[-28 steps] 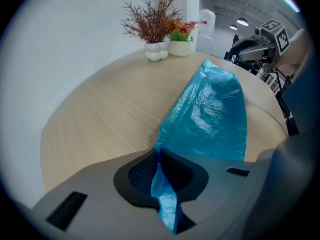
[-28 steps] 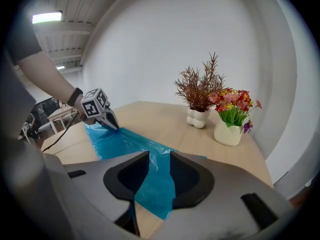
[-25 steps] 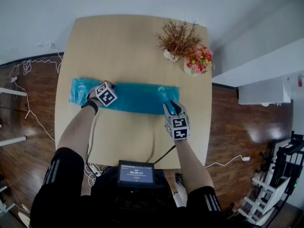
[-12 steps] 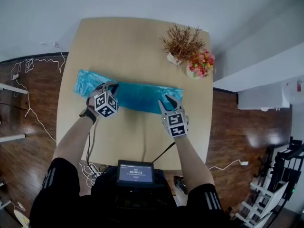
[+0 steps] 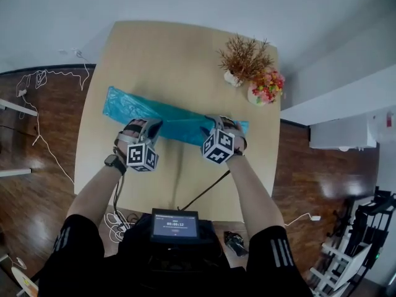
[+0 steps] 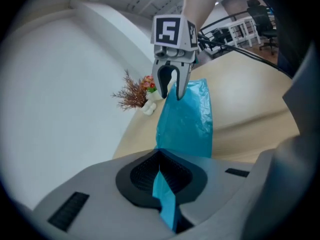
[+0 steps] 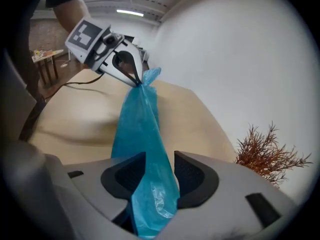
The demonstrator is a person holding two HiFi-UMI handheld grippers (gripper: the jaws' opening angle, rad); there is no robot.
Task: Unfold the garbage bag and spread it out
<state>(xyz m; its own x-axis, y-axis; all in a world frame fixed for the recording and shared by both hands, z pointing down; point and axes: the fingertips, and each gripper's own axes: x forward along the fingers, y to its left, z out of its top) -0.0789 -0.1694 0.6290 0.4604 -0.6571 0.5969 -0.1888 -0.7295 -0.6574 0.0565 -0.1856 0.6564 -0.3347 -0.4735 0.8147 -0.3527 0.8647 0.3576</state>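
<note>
The blue garbage bag [image 5: 176, 121] lies as a long folded strip across the wooden table [image 5: 161, 54]. My left gripper [image 5: 150, 125] is shut on its near edge, left of the middle; a thin blue fold [image 6: 162, 191] is pinched between the pads. My right gripper [image 5: 220, 122] holds the bag near its right end. Bunched plastic [image 7: 150, 184] fills the gap between its pads, and those jaws have just been opening wider. The bag hangs stretched between the two grippers above the table. Each gripper view shows the other gripper, the right gripper [image 6: 171, 95] and the left gripper [image 7: 137, 81], at the bag's far end.
A dried brown plant [image 5: 244, 54] and a pot of bright flowers [image 5: 266, 86] stand at the table's far right corner. A small screen [image 5: 176, 225] sits at the person's chest, with a black cable [image 5: 204, 193] running over the near edge. Wooden floor surrounds the table.
Both grippers have pulled back toward the near edge and risen, lifting the bag's near edge off the table. Both wrists have rolled, so the marker cubes now face the head camera.
</note>
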